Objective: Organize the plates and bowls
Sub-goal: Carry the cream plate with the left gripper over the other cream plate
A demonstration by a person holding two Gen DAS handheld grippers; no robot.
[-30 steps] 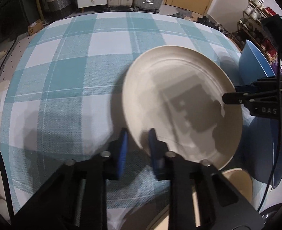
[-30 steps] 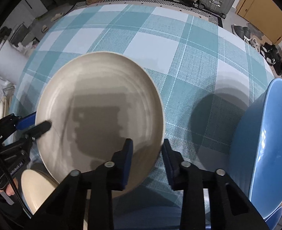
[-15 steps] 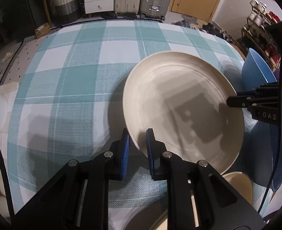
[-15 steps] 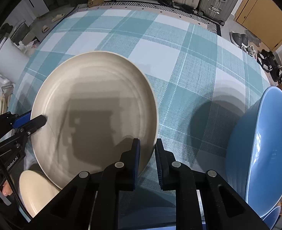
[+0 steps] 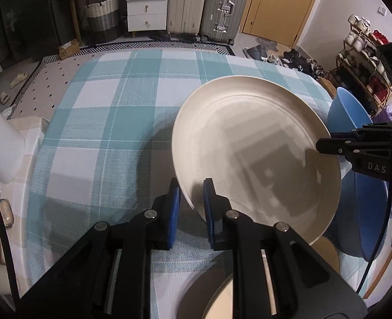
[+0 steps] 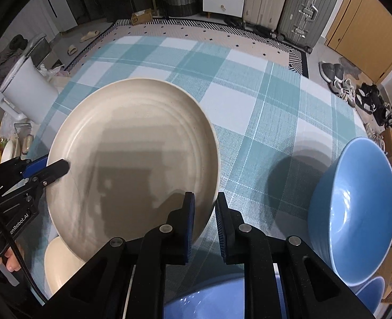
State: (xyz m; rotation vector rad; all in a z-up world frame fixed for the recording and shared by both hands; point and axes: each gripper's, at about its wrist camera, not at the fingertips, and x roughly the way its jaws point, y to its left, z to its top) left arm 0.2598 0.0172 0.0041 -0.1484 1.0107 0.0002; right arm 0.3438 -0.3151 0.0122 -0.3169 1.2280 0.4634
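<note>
Large plate (image 5: 254, 154) is held above the table (image 5: 102, 138) by both grippers — left gripper (image 5: 190, 207) clamped on its near-left rim, right gripper (image 6: 205, 218) clamped on the opposite rim, plate tilted. Below and near side of the plate, a smaller plate (image 6: 60, 263) lies on the table w/ its edge tucked under the big one. Right of the plate, a bowl (image 6: 355, 212) sits tipped on its side, well apart; two more bowls lie near it — one (image 6: 209, 300) at the near edge under the right gripper, another (image 6: 371, 292) at the far-right corner. Beyond the table's far edge: drawers (image 5: 146, 5), basket (image 5: 102, 18) left of them, suitcases (image 5: 209, 5) to the right.
</note>
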